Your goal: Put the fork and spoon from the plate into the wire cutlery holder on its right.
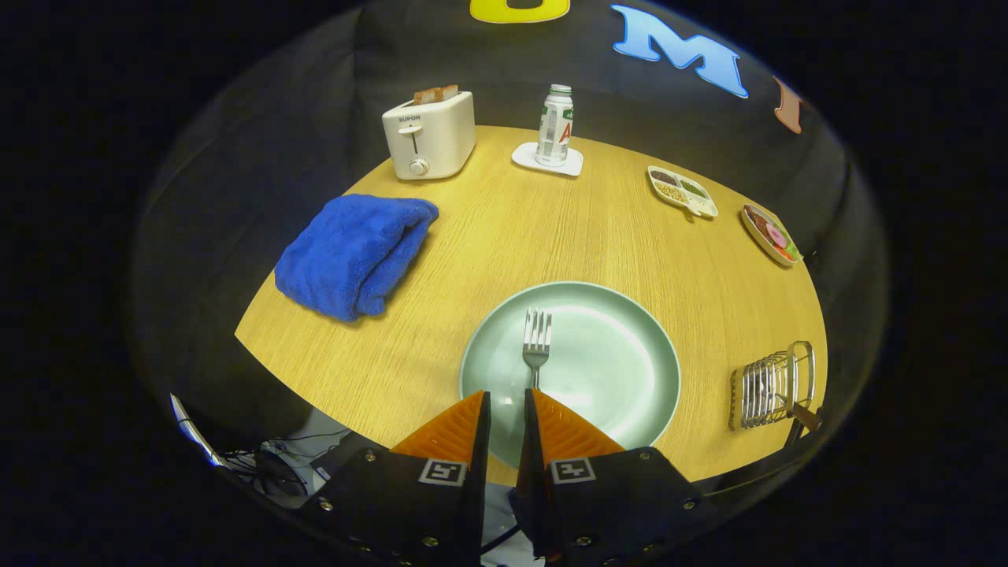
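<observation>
Fork (537, 339): lay on the plate (630, 346), tines away, handle running in under the gripper (508, 402) fingertips. Fingers: stood narrow, nearly together; could not tell whether pressing the handle. Spotted a brown handle-like piece at the wire holder (768, 386), possibly the spoon. Left to move: at least the fork. Noted bare table (504, 236) between plate and holder; holder close to the table's edge.

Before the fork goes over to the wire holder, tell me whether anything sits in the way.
Nothing visible does. The fork lies on the plate, handle between the hand-held gripper fingers. Only bare table separates plate from wire holder.
</observation>
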{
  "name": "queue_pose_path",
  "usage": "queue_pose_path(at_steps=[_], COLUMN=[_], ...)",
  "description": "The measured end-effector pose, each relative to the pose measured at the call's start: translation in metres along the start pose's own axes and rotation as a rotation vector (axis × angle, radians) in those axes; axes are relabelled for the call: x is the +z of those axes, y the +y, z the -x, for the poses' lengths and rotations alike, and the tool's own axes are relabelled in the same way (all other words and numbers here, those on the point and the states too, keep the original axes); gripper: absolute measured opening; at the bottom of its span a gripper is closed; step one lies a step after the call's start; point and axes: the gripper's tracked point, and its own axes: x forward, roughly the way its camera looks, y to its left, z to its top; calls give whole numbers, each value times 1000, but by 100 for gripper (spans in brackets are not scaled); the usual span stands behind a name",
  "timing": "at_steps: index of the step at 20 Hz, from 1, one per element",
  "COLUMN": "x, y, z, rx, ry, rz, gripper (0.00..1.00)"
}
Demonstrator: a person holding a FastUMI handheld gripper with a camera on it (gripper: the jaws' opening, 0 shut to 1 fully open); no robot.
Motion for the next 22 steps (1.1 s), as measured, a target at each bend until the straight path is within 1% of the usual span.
queue_pose_path(at_steps=[2,5,6,7,8,10,14,19,22], x=[-10,-23,-23,-20,-17,-15,-8,-13,-25], y=[4,4,5,5,6,2,-10,-20,-25], z=[-6,-16,-17,-14,-19,-21,-21,-29,-37], rx=[8,-6,-8,-12,-16,-40,-72,-88,-86], ry=[21,57,49,48,38,41,22,64,113], rz=[-17,-31,-44,-62,-85,-104,-98,-129,-143], gripper=[25,24,27,32,39,39,39,39,39])
